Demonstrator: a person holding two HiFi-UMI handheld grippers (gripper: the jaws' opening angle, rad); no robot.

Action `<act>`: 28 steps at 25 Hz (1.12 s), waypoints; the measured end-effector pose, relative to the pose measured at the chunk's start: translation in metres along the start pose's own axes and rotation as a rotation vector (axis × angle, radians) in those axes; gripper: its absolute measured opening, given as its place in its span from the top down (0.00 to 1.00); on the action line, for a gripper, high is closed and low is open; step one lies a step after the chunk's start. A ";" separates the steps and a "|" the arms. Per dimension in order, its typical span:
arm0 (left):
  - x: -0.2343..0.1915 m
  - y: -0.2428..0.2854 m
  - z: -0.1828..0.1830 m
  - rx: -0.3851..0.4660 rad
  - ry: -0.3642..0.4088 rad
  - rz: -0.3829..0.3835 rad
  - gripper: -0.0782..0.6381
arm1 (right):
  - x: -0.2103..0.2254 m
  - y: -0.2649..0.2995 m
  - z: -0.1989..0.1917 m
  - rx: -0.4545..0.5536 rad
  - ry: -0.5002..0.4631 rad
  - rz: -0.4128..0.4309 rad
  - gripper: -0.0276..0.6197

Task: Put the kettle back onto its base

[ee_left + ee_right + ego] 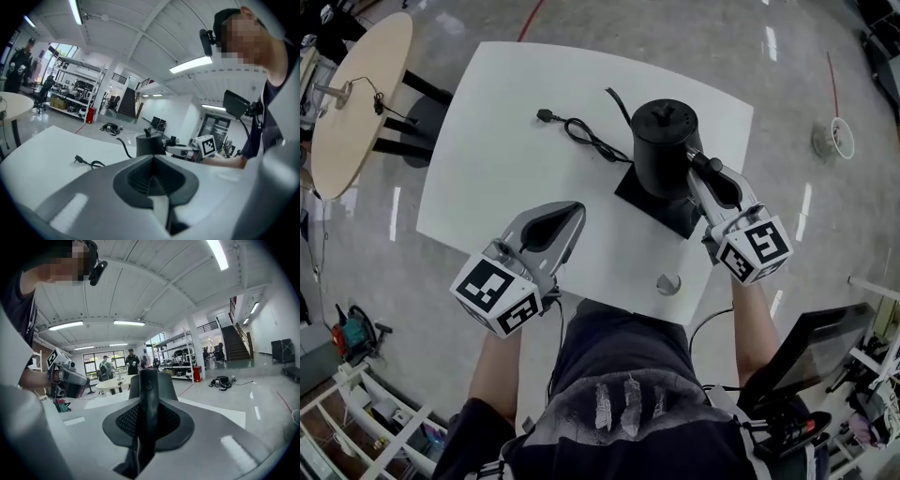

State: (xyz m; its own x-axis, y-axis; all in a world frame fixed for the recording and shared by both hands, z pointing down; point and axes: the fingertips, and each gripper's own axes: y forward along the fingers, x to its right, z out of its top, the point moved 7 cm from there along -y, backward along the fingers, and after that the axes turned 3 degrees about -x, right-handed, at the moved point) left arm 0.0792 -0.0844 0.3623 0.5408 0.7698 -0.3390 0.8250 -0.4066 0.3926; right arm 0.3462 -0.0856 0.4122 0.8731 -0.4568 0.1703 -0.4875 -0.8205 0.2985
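Jaws of my right gripper (701, 167) clamp slim black handle (148, 394) of matte black electric kettle (664, 141), keeping it upright over flat black square base (647, 199) on white table (506, 122); seated or not, I can't tell. Left gripper (567, 217) closed, empty, parked clear.

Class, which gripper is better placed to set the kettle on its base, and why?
Right. The right gripper grips the kettle by its handle, over the base; the left gripper is shut, empty, and off to the side.
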 end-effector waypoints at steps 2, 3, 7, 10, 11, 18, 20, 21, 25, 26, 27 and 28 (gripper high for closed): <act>0.001 -0.002 -0.002 -0.011 0.000 0.013 0.89 | -0.002 0.001 -0.007 -0.013 0.004 0.004 0.88; 0.002 -0.003 -0.003 -0.015 0.000 0.016 0.89 | -0.003 0.001 -0.009 -0.016 0.008 0.007 0.88; 0.007 -0.004 -0.004 -0.042 0.016 0.026 0.89 | -0.002 0.000 -0.008 0.009 0.028 0.020 0.89; 0.013 -0.005 -0.008 -0.064 0.026 0.031 0.89 | -0.004 -0.003 -0.010 0.032 0.022 0.029 0.88; 0.016 -0.004 -0.010 -0.069 0.027 0.029 0.89 | -0.004 -0.006 -0.012 0.038 0.019 0.032 0.89; 0.021 0.008 -0.017 -0.091 0.032 0.014 0.89 | -0.001 -0.017 -0.031 0.072 0.004 0.053 0.88; 0.021 0.011 -0.018 -0.097 0.035 0.009 0.89 | -0.003 -0.018 -0.036 0.072 -0.010 0.059 0.88; 0.022 0.013 -0.018 -0.100 0.038 0.007 0.89 | -0.003 -0.020 -0.038 0.076 -0.011 0.058 0.88; 0.023 0.016 -0.016 -0.112 0.047 0.001 0.89 | -0.002 -0.024 -0.045 0.096 0.011 0.048 0.88; 0.023 0.016 -0.017 -0.114 0.047 0.001 0.89 | -0.002 -0.024 -0.046 0.098 0.007 0.051 0.88; 0.023 0.017 -0.017 -0.115 0.046 0.001 0.89 | -0.003 -0.025 -0.049 0.100 -0.003 0.055 0.88; 0.023 0.017 -0.018 -0.116 0.045 0.000 0.89 | -0.004 -0.026 -0.051 0.102 -0.015 0.058 0.88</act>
State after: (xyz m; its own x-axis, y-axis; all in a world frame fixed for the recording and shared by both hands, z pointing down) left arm 0.1030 -0.0647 0.3769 0.5309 0.7923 -0.3008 0.7987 -0.3491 0.4901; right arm 0.3551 -0.0446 0.4515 0.8439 -0.5088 0.1702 -0.5348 -0.8230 0.1913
